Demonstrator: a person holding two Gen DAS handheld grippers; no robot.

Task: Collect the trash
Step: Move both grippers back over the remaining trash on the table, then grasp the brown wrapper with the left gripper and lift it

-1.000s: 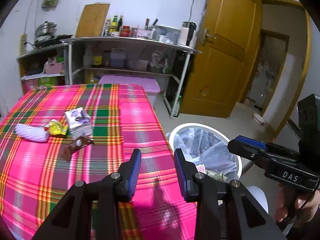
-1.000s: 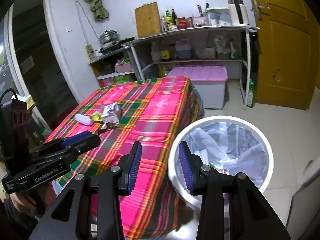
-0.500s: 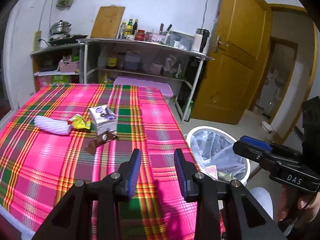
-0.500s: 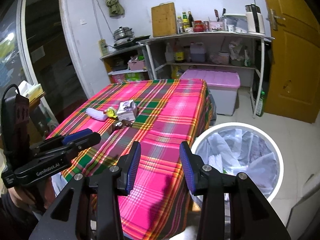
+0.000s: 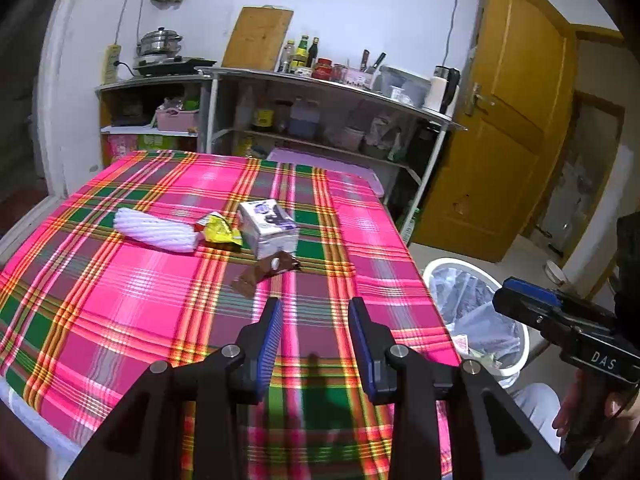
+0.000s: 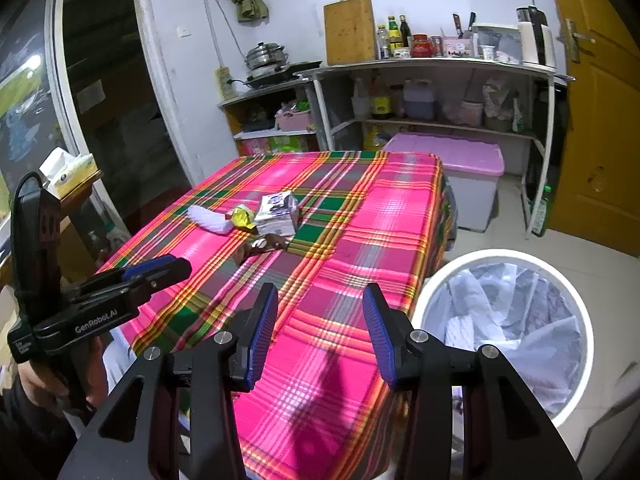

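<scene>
Four pieces of trash lie mid-table on the pink plaid cloth (image 5: 140, 312): a white foam sleeve (image 5: 154, 230), a yellow wrapper (image 5: 220, 230), a white-and-purple carton (image 5: 268, 228) and a brown wrapper (image 5: 266, 272). My left gripper (image 5: 314, 320) hovers open over the near part of the cloth, short of the brown wrapper, with nothing between its fingers. My right gripper (image 6: 320, 312) is over the table's near right corner; its jaws are opening and hold nothing. The same carton (image 6: 276, 216) and brown wrapper (image 6: 266, 244) show ahead of it.
A white bin (image 5: 452, 262) lined with clear plastic stands on the floor beside the table's right edge, also in the right wrist view (image 6: 500, 254). Metal shelves (image 5: 320, 80) with bottles, a purple-lidded box (image 6: 448, 152) and a yellow door (image 5: 512, 120) lie beyond.
Both grippers have swung left from the bin toward the table, so the trash sits more centrally ahead. The right gripper's jaws have spread a little wider.
</scene>
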